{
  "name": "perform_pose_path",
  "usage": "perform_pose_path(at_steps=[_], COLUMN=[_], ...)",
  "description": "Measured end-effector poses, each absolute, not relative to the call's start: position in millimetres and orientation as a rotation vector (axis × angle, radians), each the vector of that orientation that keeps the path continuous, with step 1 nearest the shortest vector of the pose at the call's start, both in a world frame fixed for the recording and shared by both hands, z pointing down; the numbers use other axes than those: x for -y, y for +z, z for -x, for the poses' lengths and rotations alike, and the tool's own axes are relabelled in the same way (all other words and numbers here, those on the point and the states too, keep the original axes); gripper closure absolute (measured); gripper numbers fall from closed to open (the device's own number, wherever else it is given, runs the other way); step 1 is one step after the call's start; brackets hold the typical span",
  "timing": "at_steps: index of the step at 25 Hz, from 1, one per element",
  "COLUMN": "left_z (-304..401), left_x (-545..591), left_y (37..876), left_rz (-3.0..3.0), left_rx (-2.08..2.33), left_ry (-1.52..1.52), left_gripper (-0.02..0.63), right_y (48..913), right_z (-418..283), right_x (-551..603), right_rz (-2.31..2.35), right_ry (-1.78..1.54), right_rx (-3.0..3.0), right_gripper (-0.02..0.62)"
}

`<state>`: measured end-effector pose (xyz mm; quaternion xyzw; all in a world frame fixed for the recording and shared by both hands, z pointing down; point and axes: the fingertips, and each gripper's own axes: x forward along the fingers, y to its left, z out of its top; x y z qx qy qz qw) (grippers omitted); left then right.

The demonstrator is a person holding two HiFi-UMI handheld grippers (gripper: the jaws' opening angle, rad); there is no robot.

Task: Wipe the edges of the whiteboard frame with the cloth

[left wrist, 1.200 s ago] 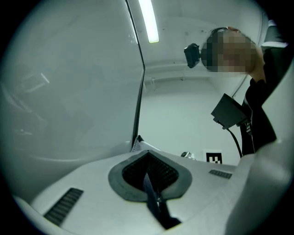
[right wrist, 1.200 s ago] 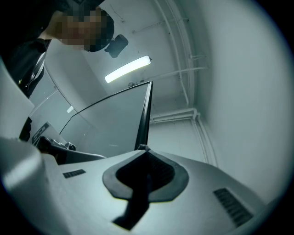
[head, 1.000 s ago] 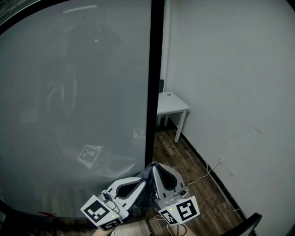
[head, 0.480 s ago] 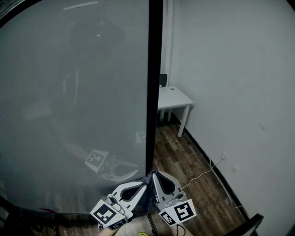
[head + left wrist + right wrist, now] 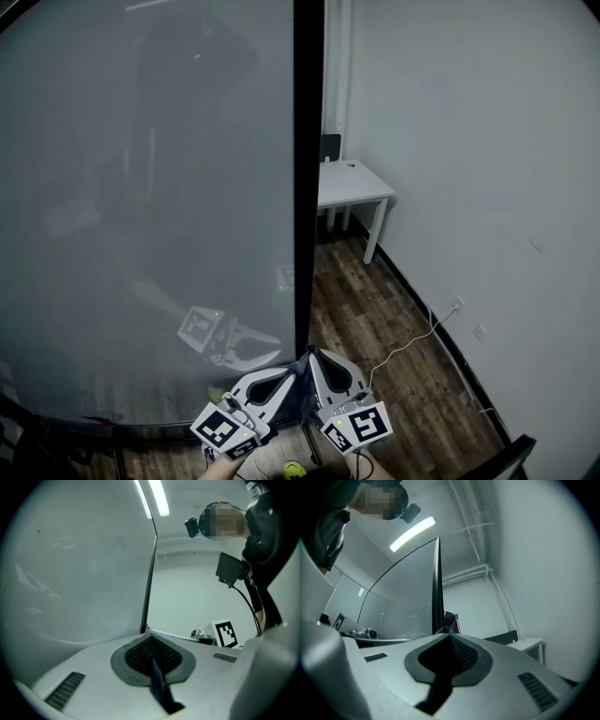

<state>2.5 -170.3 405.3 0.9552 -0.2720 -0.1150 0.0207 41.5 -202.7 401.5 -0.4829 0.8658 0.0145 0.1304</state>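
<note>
Head view: left gripper (image 5: 294, 373) and right gripper (image 5: 317, 366) sit low in the picture with their tips touching. A dark cloth (image 5: 303, 394) is bunched between them. They sit right at the lower end of the black frame (image 5: 307, 187), which runs vertically down the right side of the whiteboard (image 5: 141, 234). Only this view shows the wood floor (image 5: 375, 328) and the grippers mirrored in the board (marker cube reflected at lower left). It also shows the white table (image 5: 354, 186) against the wall, well beyond the grippers.

Left gripper view: jaws closed, pinching a thin strip of cloth along the seam between the pads. The frame rises straight up from the tips, with board surface to its left. Ceiling light (image 5: 157, 498) shows at the top (not seen from the head), and the other gripper's marker cube shows at right.

Right gripper view: jaws also closed, with dark cloth filling the seam and a little poking out at the tips against the frame. Here the frame stands just beyond the tips, the board curves off to the left, and the table corner shows at right.

Whether the cloth actually presses on the frame is hard to tell; it is at least just beside it.
</note>
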Motion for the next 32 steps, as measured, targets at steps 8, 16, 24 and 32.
perform_pose_path(at_steps=[8,16,24,32], left_z=[1.9,3.6,2.2,3.6], left_x=[173.9,174.3,174.5,174.9], left_y=[418.9,414.0,412.1,414.7], left_rz=[-2.934,-2.928,-2.924,-2.922], left_rx=[0.875,0.880,0.880,0.897], left_ry=[-0.321,-0.347,-0.350,-0.352], left_gripper=[0.601,0.603,0.603,0.601], right_y=[403.6,404.8,403.7,405.9], right_z=[-44.1,-44.1,-44.4,-42.9], right_x=[205.1,205.3,205.0,204.4], right_rz=[1.401,1.408,1.408,1.397], right_ry=[0.026,0.018,0.028,0.037], right_rx=[-2.528,-2.531,-2.538,-2.553], right_gripper=[0.574,0.574,0.574,0.574])
